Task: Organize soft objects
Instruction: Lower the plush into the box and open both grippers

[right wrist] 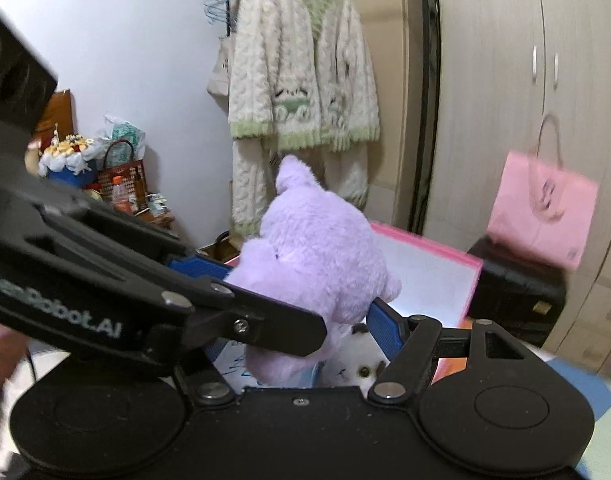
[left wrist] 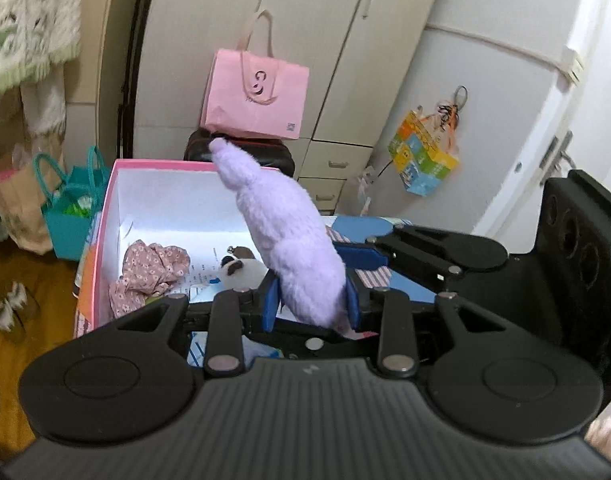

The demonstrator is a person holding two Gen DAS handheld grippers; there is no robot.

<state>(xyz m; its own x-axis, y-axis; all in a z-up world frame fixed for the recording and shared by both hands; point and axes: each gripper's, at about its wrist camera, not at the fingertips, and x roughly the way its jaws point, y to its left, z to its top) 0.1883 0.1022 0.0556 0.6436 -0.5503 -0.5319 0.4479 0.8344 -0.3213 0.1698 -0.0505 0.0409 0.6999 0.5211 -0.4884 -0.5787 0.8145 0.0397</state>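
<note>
Blue checked surface [left wrist: 405, 284] bearing pink box [left wrist: 105, 216], floral cloth [left wrist: 145, 272] inside it

Pale wardrobe doors [left wrist: 305, 40] fill the far side, a pink paper bag [left wrist: 255, 96] hanging there. A knitted cardigan [right wrist: 301, 76] hangs against the white wall [right wrist: 117, 40]; the floor [left wrist: 29, 288] is wooden.

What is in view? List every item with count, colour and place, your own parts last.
plush toy: one, lilac, held above the box
box: one, pink outside and white inside, open, below the toy
floral cloth: one, pink, inside the box
small plush: one, white and brown, inside the box
paper bag: one, pink, against the wardrobe
cardigan: one, cream and green, hanging on the wall
teal bag: one, on the floor beside the box
left gripper: black, blue pads, shut on the plush toy
right gripper: black, blue pads, also on the plush toy
</note>
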